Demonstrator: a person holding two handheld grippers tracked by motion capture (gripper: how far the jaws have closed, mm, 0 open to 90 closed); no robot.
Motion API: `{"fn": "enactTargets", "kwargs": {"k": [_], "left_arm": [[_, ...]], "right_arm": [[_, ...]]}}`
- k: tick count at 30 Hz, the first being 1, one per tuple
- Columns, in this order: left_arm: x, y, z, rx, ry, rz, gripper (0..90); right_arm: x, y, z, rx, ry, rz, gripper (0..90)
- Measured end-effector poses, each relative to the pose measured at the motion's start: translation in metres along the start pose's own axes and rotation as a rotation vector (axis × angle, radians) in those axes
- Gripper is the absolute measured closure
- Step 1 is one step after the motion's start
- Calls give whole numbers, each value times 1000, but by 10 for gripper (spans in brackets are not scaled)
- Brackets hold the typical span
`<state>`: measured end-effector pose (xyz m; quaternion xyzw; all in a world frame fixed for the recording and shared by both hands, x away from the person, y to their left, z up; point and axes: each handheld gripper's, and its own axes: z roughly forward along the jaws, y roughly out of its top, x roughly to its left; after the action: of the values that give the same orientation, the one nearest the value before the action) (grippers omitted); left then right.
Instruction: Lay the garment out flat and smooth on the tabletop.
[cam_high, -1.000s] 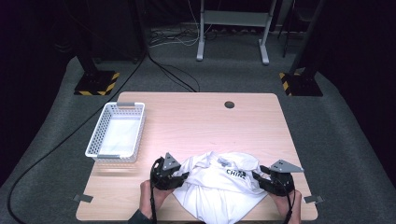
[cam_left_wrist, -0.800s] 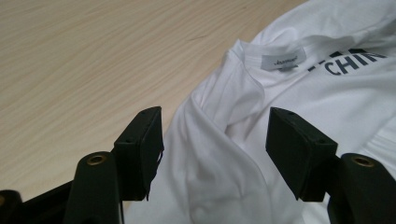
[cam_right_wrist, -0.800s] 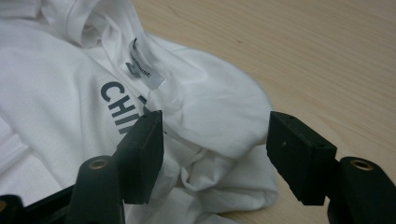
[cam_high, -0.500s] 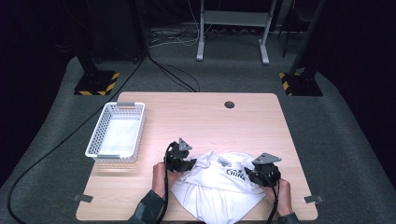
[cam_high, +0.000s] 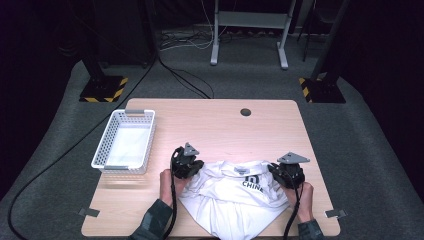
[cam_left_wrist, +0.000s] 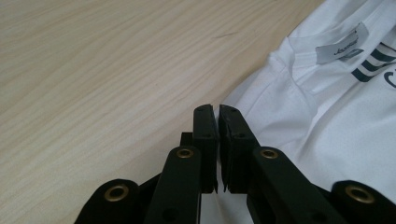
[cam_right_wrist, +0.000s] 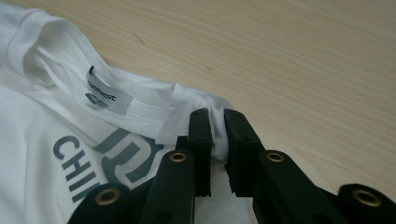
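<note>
A white T-shirt (cam_high: 235, 197) with dark lettering lies crumpled on the near part of the wooden table (cam_high: 225, 130), hanging over its front edge. My left gripper (cam_high: 190, 167) is at the shirt's left shoulder. In the left gripper view the left gripper (cam_left_wrist: 217, 112) has its jaws pressed together on the edge of the T-shirt (cam_left_wrist: 327, 116). My right gripper (cam_high: 281, 173) is at the shirt's right shoulder. Up close the right gripper (cam_right_wrist: 217, 116) pinches a fold of the T-shirt (cam_right_wrist: 56, 116) near the collar, beside the neck label (cam_right_wrist: 105, 95).
A white mesh basket (cam_high: 106, 146) stands at the table's left side. A round cable hole (cam_high: 245, 112) sits near the far edge. Bare wood stretches beyond the shirt. Tape marks (cam_high: 89, 212) sit at the front corners.
Both grippers have moved away from the person and closer together, dragging the shirt's shoulders farther onto the table. The shirt is more bunched between them.
</note>
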<state>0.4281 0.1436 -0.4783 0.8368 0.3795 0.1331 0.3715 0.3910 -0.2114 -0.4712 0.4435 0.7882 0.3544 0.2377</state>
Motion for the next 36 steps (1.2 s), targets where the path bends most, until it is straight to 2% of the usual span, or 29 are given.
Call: {"fn": "enactTargets", "kwargs": {"k": [3,9,13,18,21,24,25,27,29,31,36], "left_arm": [[5,1,3,-1,-9,-18,868],[22,6,10,-8,9,-55,870],[38,14,18,-1,36,-82,869],[56,25,33,26,92,-103,866],[65,28,42,43,125,-124,847],[71,26,46,66,130,-158,751],[71,25,45,71,133,-170,679],[70,22,40,57,136,-185,592],[68,20,32,51,152,-199,456],[65,20,22,33,171,-202,382],[48,16,-6,-18,164,-169,268]], "right_arm": [[-5,7,4,-10,-1,9,822],[-17,23,19,3,-10,17,820],[-27,37,37,22,-12,27,818],[-37,55,64,41,-28,42,812],[-42,62,80,60,-46,58,804],[-45,65,93,98,-57,73,727],[-45,64,94,107,-65,71,671],[-45,63,90,115,-62,94,581],[-44,60,78,91,-63,98,519],[-41,56,64,78,-61,94,493],[-31,34,34,81,-28,98,391]]}}
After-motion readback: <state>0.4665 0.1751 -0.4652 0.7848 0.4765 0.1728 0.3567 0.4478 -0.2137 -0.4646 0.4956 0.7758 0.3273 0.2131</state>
